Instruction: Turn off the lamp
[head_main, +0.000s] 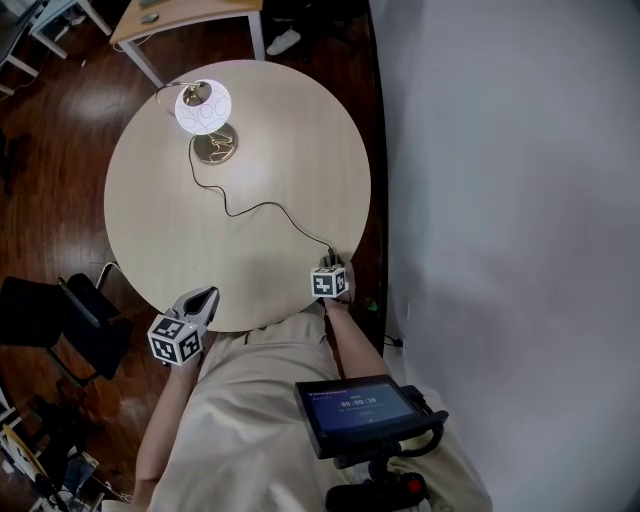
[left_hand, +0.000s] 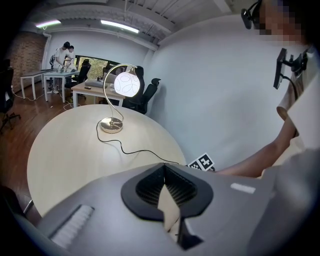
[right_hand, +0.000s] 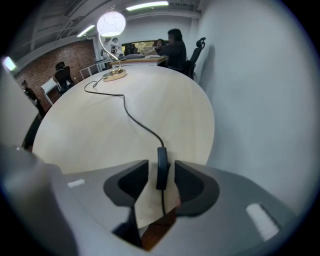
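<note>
Standing on the far left part of the round table (head_main: 290, 120), the lamp (head_main: 203, 106) is lit: its white globe shade glows on a curved brass stem above a round brass base (head_main: 214, 148). A thin black cord (head_main: 262, 207) runs from that base in loose bends across the tabletop to the near right rim, where a slim black inline switch (right_hand: 162, 167) sits on it. The right gripper (head_main: 331, 268) points steeply down at that spot, well apart from the lamp. In the right gripper view its fingers (right_hand: 186, 180) stand wide apart with the switch upright between them; a sliver of pale tabletop shows on each side of the switch, so the pads do not press on it. Below the switch the cord goes on past the table's edge, over dark wooden floor (head_main: 60, 150)

The left gripper (head_main: 205, 297) hangs at the near left rim of the table, tilted down toward the tabletop, its fingers (left_hand: 150, 185) brought together so that their tips meet. It is well apart from lamp, cord and switch

A white wall (head_main: 500, 200) rises just beside the table's right side. A small dark screen (head_main: 362, 408) on a mount sits in front of the person's chest
</note>
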